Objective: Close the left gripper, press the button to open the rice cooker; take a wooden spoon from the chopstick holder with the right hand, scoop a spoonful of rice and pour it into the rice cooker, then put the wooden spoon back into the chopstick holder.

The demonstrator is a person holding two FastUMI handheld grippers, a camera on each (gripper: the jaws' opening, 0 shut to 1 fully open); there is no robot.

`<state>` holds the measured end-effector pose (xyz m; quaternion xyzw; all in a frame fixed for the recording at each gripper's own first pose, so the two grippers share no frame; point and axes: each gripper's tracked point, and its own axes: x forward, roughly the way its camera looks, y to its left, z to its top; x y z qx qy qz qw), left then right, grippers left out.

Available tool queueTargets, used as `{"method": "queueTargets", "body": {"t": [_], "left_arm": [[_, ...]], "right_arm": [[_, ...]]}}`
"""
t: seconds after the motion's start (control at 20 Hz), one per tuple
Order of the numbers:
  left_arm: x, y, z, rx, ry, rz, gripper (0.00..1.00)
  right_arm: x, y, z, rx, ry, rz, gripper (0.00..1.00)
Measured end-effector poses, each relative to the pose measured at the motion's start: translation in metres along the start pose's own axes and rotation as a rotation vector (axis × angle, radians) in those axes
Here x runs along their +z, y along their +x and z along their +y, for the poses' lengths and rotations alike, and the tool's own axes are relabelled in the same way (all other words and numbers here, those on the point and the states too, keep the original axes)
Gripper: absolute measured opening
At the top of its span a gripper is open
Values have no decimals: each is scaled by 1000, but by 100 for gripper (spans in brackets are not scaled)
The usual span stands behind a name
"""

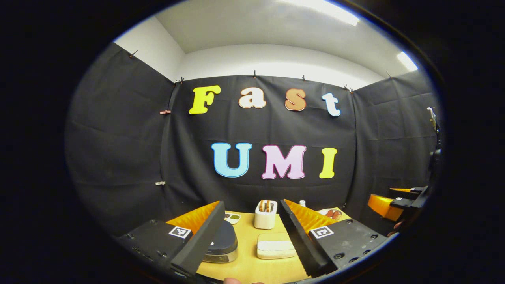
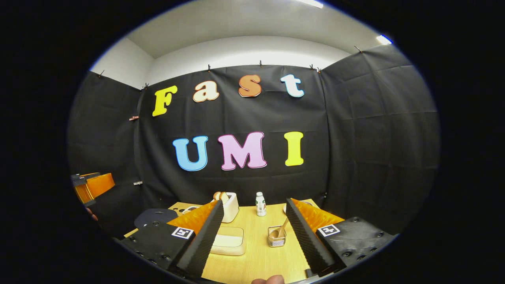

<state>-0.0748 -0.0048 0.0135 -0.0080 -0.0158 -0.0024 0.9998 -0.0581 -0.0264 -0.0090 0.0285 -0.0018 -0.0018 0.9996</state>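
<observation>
Both the left gripper and the right gripper are hanging released, empty above the table. The rice cooker is sitting lid-down behind the left gripper's fingers, and the wooden spoon is leaning in its holder between the right gripper's.

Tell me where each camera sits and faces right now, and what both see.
Left gripper view: rides the left gripper, facing the back wall over the rice cooker; its open fingers show.
Right gripper view: rides the right gripper, facing the chopstick holder; its open fingers show.
Shared: wooden table, white toaster.
</observation>
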Motion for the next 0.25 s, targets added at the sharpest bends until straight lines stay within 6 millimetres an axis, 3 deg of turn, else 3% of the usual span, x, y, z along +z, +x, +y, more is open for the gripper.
{"method": "queueTargets", "body": {"t": [0.25], "left_arm": [[-3,-20,-14,-37,-9,-22,90]], "right_arm": [[2,-30,1,-35,-28,-32,98]]}}
